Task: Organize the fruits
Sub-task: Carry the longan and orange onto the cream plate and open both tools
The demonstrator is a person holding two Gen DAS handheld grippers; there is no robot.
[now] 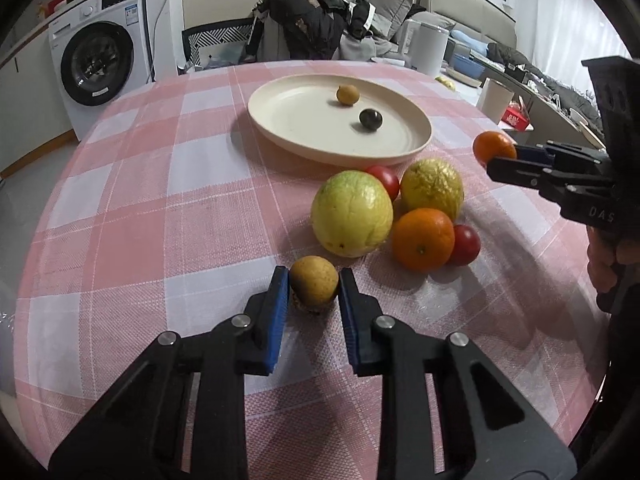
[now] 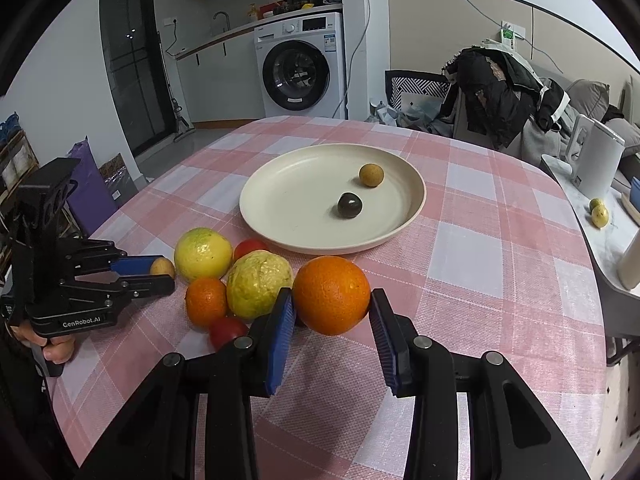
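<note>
My left gripper (image 1: 314, 276) is shut on a small tan round fruit (image 1: 314, 286) that rests on the checked tablecloth; the same gripper (image 2: 166, 270) and small tan fruit (image 2: 162, 267) show at the left of the right wrist view. My right gripper (image 2: 332, 300) is shut on an orange (image 2: 331, 294), held just above the cloth; in the left wrist view this gripper (image 1: 500, 158) and its orange (image 1: 490, 144) sit at the right. A cream plate (image 1: 280, 128) beyond holds a tan fruit (image 1: 347, 94) and a dark fruit (image 1: 370, 119). Between grippers and plate lie two large yellow-green fruits (image 1: 352, 214), a second orange (image 1: 422, 238) and two red tomatoes (image 1: 466, 244).
The round table carries a pink and white checked cloth (image 1: 160, 200). Behind it stands a chair heaped with dark clothes (image 1: 304, 20). A white kettle (image 2: 596, 160) sits on a side counter at the right, and a washing machine (image 2: 300, 68) stands against the far wall.
</note>
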